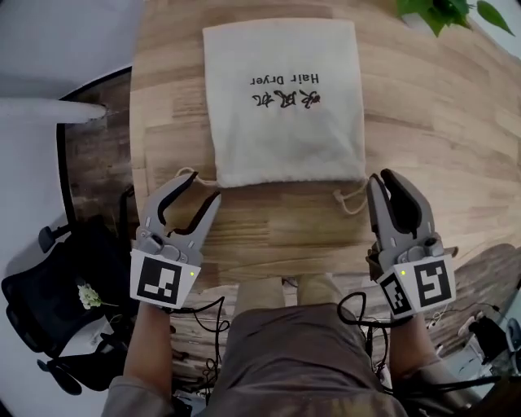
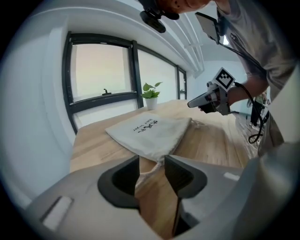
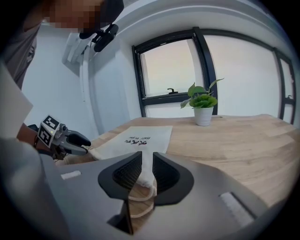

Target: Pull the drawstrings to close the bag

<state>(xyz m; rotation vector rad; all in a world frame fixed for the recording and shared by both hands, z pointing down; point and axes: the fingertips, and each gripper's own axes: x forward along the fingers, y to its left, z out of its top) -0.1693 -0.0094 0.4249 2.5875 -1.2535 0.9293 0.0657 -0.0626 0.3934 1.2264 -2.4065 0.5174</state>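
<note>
A cream cloth bag (image 1: 281,98) printed "Hair Dryer" lies flat on the wooden table (image 1: 456,122), its mouth towards me. A drawstring loop sticks out at each near corner: the left loop (image 1: 191,173) and the right loop (image 1: 352,201). My left gripper (image 1: 202,190) is open at the left corner, and the left cord (image 2: 146,174) shows in the gap between its jaws (image 2: 152,161). My right gripper (image 1: 384,176) hovers just right of the right loop with its jaws a small way apart. Below those jaws (image 3: 147,157) lies the loop (image 3: 140,194), not held.
A potted plant (image 1: 444,12) stands at the table's far right corner, by the window (image 3: 173,70). A black office chair (image 1: 73,285) is at the left of the table. Cables (image 1: 358,313) hang near my legs at the table's near edge.
</note>
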